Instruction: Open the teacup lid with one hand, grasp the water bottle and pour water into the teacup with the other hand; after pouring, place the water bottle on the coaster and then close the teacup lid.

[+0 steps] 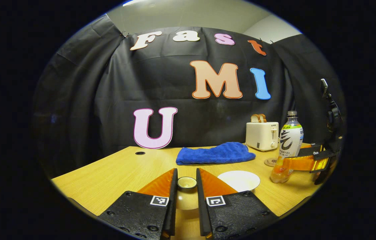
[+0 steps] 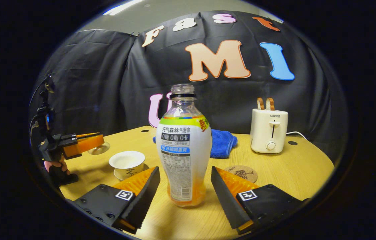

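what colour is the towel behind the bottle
Blue. The towel shows best in the left gripper view, lying on the table in front of the toaster.

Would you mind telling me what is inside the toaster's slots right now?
Two slices of bread stick up out of the toaster at the back of the table. Their lower parts are hidden inside the slots.

Uncapped water bottle (image 2: 184,150) upright on table; lid (image 2: 98,148) lifted off white teacup (image 2: 127,160); coaster (image 2: 241,173) bare
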Action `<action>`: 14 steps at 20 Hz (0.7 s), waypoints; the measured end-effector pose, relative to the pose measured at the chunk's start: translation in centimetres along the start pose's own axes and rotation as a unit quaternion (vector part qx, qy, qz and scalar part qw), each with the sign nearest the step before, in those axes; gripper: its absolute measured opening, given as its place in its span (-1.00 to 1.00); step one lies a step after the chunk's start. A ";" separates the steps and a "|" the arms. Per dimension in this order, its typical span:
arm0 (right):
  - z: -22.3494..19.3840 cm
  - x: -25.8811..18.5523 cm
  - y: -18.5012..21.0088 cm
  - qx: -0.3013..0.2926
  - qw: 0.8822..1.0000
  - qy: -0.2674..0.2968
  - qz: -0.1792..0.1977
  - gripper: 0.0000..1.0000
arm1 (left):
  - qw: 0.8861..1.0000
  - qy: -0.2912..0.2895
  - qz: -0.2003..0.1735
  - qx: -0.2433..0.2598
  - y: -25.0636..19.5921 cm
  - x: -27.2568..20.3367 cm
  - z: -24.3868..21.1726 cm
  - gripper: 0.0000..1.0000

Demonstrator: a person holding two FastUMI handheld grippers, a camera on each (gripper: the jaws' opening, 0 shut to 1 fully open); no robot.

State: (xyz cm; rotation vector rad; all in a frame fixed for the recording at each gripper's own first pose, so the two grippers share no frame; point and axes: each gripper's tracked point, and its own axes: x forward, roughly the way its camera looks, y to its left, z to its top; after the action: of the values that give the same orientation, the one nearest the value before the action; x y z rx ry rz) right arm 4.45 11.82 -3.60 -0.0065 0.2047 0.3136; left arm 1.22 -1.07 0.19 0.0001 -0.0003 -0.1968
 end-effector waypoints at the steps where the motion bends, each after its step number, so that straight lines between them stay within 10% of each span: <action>1: 0.0 0.5 -0.2 0.001 1.000 0.001 -0.003 0.96 | 1.000 0.000 0.000 0.000 0.1 0.0 0.0 -0.48; 9: -0.6 1.9 -0.2 -0.013 0.999 0.027 -0.021 0.29 | 1.000 0.000 0.002 0.000 0.3 -0.1 -0.1 -0.48; 14: -0.5 1.6 -1.2 -0.020 0.998 0.038 -0.043 0.29 | 1.000 0.001 0.005 0.000 0.4 0.0 0.0 -0.48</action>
State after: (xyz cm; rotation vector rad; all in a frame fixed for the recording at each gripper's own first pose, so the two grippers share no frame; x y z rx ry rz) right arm 6.18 11.15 -4.45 -0.0676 0.2728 0.2318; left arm 1.28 -0.70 0.17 -0.0007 0.0011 -0.1868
